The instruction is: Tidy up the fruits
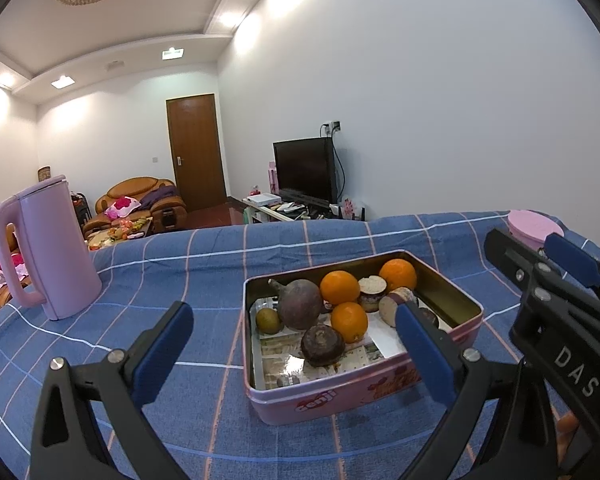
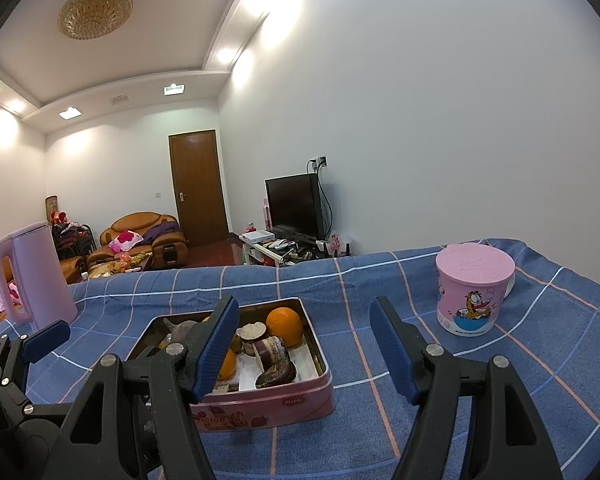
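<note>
Inside the pink tin [image 1: 364,394], three round oranges [image 1: 339,287] are packed beside dark purple fruits [image 1: 300,309]. Both the left gripper [image 1: 296,354] and right gripper [image 2: 306,350] are held wide apart, and nothing is gripped.

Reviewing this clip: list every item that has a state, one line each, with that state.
Left gripper: open, empty, raised over the tin's near end.
Right gripper: open, empty, right of the tin.
Pink biscuit tin: lidless, holding the produce.
Oranges: whole, inside the tin.
Pink kettle: upright, lid shut.
Pink Garfield mug: upright, lid on.
Television: off.
Door: closed.
</note>
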`<state>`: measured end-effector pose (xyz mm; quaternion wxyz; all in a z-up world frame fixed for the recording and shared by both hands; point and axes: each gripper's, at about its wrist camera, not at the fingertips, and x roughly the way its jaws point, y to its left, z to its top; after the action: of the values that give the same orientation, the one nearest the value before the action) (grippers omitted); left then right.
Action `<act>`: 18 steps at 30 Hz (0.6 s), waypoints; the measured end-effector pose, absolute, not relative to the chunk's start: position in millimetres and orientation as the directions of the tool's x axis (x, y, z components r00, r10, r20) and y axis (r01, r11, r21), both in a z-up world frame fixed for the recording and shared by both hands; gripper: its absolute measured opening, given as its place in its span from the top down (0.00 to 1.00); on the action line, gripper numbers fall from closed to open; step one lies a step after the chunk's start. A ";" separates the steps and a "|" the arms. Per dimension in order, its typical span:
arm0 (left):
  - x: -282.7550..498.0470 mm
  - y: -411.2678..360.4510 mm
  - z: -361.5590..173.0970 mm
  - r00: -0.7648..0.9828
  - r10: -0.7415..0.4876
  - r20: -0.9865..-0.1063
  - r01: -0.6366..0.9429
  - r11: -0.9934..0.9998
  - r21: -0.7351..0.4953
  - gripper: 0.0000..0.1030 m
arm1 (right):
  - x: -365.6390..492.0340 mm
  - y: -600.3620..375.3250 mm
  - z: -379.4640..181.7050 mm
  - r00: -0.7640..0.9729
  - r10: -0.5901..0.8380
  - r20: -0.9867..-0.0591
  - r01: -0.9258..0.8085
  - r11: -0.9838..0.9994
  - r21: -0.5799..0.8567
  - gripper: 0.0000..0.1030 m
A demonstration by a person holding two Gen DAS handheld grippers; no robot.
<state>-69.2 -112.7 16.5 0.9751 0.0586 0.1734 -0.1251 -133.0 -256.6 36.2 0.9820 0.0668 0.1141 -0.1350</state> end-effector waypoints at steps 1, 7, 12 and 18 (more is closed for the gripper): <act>-68.8 -112.3 16.2 0.909 -0.224 -0.353 0.264 0.962 0.070 0.00 | -133.0 -256.6 36.1 0.937 -0.250 -0.243 0.281 0.955 0.100 0.32; -68.8 -111.8 14.9 0.908 -0.222 -0.356 0.262 0.963 0.068 0.00 | -132.9 -256.8 35.6 0.937 -0.250 -0.245 0.281 0.955 0.101 0.32; -67.5 -112.0 13.5 0.907 -0.220 -0.360 0.260 0.963 0.066 0.00 | -133.1 -256.6 35.5 0.937 -0.250 -0.246 0.281 0.955 0.100 0.32; -66.1 -112.8 12.7 0.905 -0.218 -0.366 0.258 0.964 0.063 0.00 | -133.2 -256.5 34.9 0.936 -0.248 -0.250 0.280 0.955 0.099 0.32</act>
<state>-66.1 -112.8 12.7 0.9743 0.0551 0.1809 -0.1223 -133.2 -256.5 34.9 0.9816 0.0666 0.1183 -0.1344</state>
